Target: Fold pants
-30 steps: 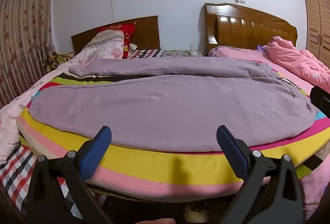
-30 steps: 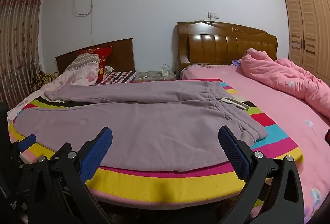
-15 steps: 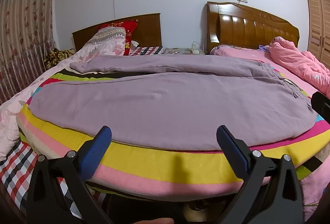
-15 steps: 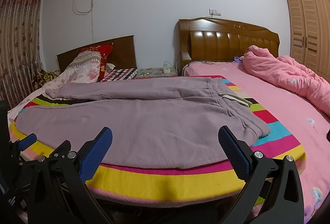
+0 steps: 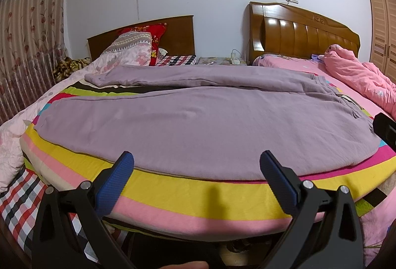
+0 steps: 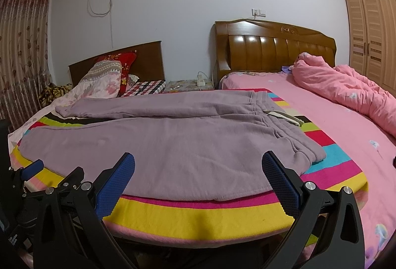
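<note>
Mauve sweatpants [image 5: 198, 120] [image 6: 173, 142] lie spread flat on a striped blanket [image 5: 198, 194] [image 6: 198, 217] on the bed, legs pointing left, waistband at the right. My left gripper [image 5: 196, 167] hovers open just short of the near leg's front edge, holding nothing. My right gripper [image 6: 198, 167] is also open and empty, near the front edge of the pants close to the waistband end. In the right wrist view the left gripper [image 6: 32, 170] shows at the far left.
A pink quilt [image 6: 346, 93] is heaped on the bed's right side below a wooden headboard [image 6: 274, 48]. Pillows [image 5: 128, 51] lie at the back left, a nightstand [image 6: 189, 85] between two headboards. A curtain [image 5: 27, 34] hangs left, a wardrobe [image 6: 371, 31] stands right.
Both grippers have edged slightly forward and up toward the bed; the pants look a little nearer. Both stay open and the pants have not moved.
</note>
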